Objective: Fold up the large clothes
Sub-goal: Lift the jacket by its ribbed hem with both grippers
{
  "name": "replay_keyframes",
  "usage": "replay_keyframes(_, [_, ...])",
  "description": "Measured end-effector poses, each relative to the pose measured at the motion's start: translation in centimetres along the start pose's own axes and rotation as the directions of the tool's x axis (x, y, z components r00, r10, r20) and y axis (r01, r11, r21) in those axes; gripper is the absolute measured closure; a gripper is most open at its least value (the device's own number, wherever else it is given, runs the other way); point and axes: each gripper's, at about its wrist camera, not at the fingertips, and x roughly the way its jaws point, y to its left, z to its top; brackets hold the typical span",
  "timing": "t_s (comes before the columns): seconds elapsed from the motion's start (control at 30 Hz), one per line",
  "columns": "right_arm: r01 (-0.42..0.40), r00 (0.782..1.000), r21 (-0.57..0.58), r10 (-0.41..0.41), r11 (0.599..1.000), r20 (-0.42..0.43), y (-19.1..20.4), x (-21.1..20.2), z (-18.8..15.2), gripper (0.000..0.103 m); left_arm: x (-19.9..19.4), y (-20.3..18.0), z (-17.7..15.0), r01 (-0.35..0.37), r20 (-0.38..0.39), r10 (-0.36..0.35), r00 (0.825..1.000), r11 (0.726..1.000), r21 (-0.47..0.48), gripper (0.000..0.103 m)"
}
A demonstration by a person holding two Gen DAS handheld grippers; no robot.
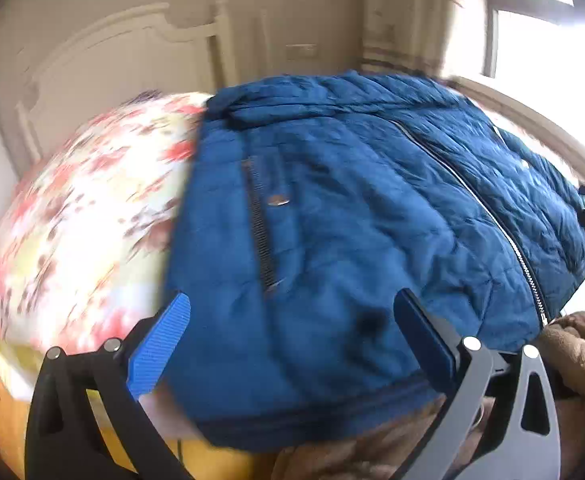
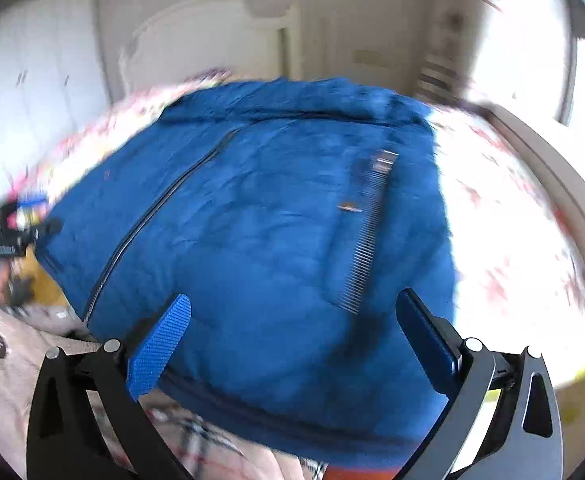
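A blue quilted jacket (image 1: 352,220) lies spread on a bed, front up, with a centre zipper (image 1: 492,220) and a zipped side pocket (image 1: 260,224). My left gripper (image 1: 292,340) hovers open over the jacket's lower hem on its left half, with nothing between its blue fingers (image 1: 160,344). The same jacket (image 2: 272,220) fills the right wrist view. My right gripper (image 2: 292,340) stands open above the hem on the jacket's right half, near its pocket zipper (image 2: 364,236). At the far left of the right wrist view the other gripper (image 2: 8,236) shows, blurred.
A floral bedspread (image 1: 72,220) covers the bed under the jacket. Beige and brown garments (image 2: 4,360) lie at the near edge, by a brown fleece (image 1: 580,344). A cream headboard (image 1: 104,52) and wall stand behind, with a bright window (image 1: 540,20) at the right.
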Motion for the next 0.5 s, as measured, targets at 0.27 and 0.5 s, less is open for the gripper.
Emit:
replay_keyframes(0.27, [-0.028, 0.999, 0.21, 0.031, 0.977, -0.011, -6.3, -1.6, -4.3, 0.025, 0.5, 6.5, -3.7, 0.084, -0.067, -0.109, 0.992, 0.95, -0.301, 0.005])
replay_keyframes(0.5, [-0.068, 0.995, 0.19, 0.08, 0.979, -0.057, -6.2, -1.4, -5.7, 0.03, 0.2, 5.7, -4.1, 0.128, -0.069, -0.153, 0.986, 0.952, -0.278, 0.014])
